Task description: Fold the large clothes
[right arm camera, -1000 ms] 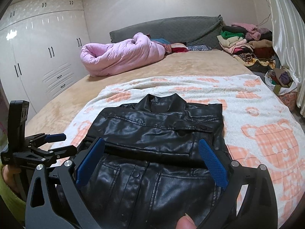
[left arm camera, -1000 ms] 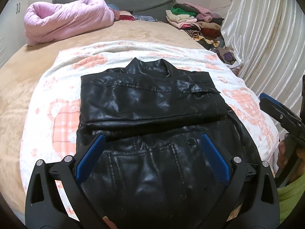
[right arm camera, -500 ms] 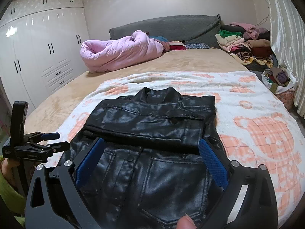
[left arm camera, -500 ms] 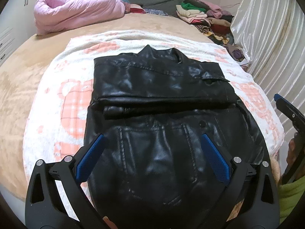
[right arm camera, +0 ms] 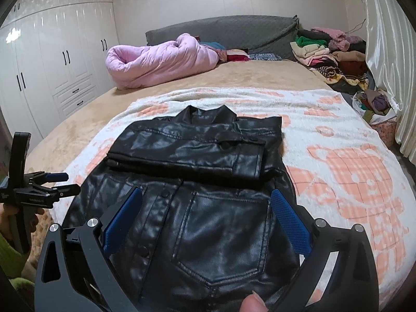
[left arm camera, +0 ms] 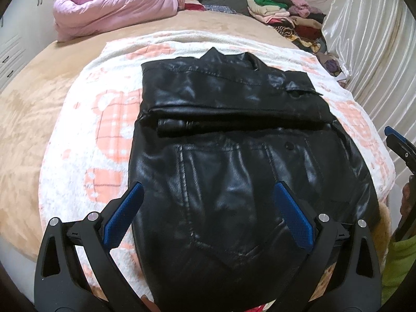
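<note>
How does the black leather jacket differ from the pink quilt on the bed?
The black leather jacket is glossy and lies flat, partly folded, on the patterned blanket. The pink quilt is matte and puffy, rolled up near the headboard. Both rest on the bed.

Bed (right arm camera: 78, 119): tan cover — white-and-orange blanket (right arm camera: 338, 140) on top
Far end: pink quilt (right arm camera: 161, 63), grey headboard (right arm camera: 234, 30)
Left: white wardrobe (right arm camera: 52, 52)

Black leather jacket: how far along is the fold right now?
Done: the black leather jacket has its sleeves folded across the chest. In hand: nothing; the left gripper and the right gripper are both open above its hem. Left: folding the lower half up toward the collar.
</note>
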Available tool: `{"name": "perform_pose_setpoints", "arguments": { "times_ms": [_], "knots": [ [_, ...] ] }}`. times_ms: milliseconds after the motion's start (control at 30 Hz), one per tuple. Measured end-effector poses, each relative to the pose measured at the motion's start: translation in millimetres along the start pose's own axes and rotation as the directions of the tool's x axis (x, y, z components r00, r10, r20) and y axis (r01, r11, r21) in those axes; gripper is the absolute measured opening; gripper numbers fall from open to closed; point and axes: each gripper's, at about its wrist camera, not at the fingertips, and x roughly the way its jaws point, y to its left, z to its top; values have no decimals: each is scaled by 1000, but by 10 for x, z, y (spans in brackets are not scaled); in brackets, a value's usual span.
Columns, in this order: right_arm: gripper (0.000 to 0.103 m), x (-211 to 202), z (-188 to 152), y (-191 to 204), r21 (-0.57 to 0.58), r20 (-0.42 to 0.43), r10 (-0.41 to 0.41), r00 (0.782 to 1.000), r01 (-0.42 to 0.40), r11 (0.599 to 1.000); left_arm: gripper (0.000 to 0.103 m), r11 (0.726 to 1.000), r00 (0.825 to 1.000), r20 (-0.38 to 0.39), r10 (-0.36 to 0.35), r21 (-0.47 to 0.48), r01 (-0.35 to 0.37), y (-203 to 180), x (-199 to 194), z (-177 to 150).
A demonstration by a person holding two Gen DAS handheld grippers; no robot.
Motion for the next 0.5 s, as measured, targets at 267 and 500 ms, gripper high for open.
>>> {"name": "perform_pose_setpoints", "arguments": {
  "times_ms": [267, 500],
  "knots": [
    [98, -10, -161, -48, 1, -37, -16, 999, 16, 1000, 93, 999, 999, -19, 28, -40, -28, 217, 1, -121],
    [98, -27, -347, -148, 9, -79, -40, 996, 41, 999, 93, 998, 998, -52, 38, -51, -40, 344, 18, -300]
  ]
}}
